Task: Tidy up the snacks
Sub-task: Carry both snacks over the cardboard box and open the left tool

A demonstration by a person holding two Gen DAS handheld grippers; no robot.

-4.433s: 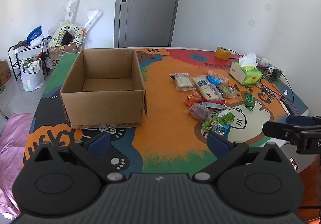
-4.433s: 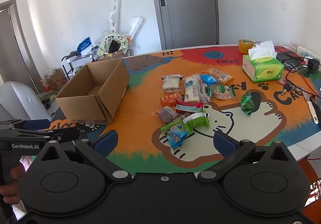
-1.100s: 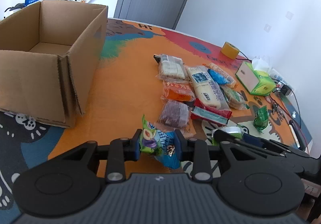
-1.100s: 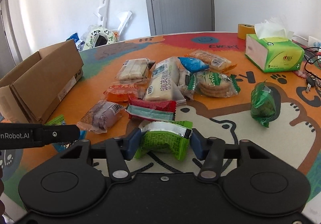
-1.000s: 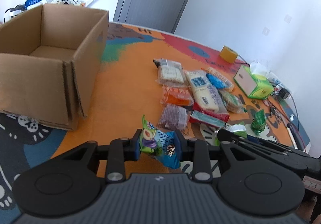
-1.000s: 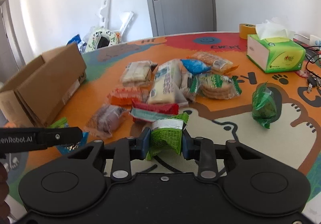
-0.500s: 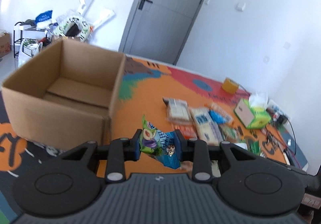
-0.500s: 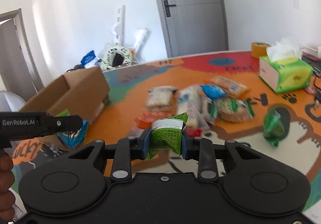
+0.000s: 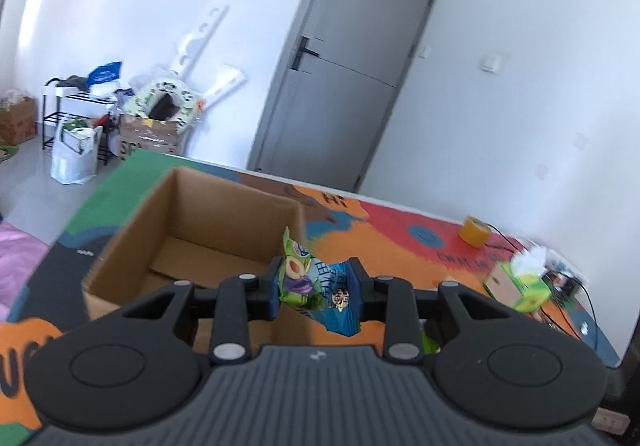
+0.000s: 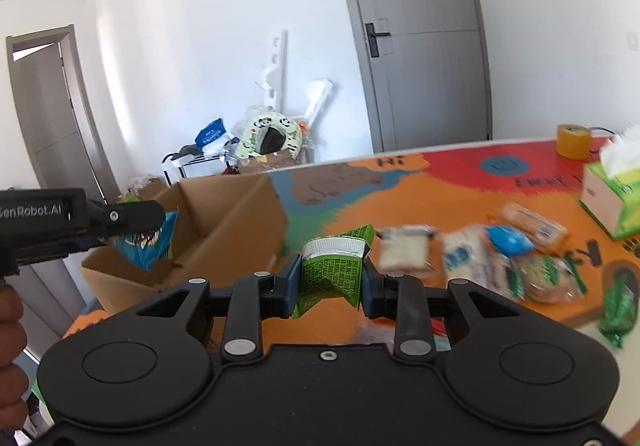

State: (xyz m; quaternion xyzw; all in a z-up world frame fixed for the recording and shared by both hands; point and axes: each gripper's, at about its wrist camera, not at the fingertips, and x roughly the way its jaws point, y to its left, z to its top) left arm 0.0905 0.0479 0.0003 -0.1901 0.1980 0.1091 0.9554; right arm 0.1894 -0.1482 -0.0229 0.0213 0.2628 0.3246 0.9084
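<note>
White walls (image 9: pixel 140 6), grey door (image 9: pixel 340 86)

Bright daylight, both views; white walls (image 9: pixel 520 94) near overexposed, soft glare streak upper left. Strong fisheye bowing: door (image 10: pixel 424 46) frame curves, corners vignette dark. Motion blur smears snack packets (image 10: pixel 480 254) and tissue box (image 9: pixel 520 286). Gripper bodies sharp, matte, faint sheen.

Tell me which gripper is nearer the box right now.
Left. The left gripper, shut on a blue-green packet, is at the box opening. The right gripper holds a green packet farther off, over the table.
</note>
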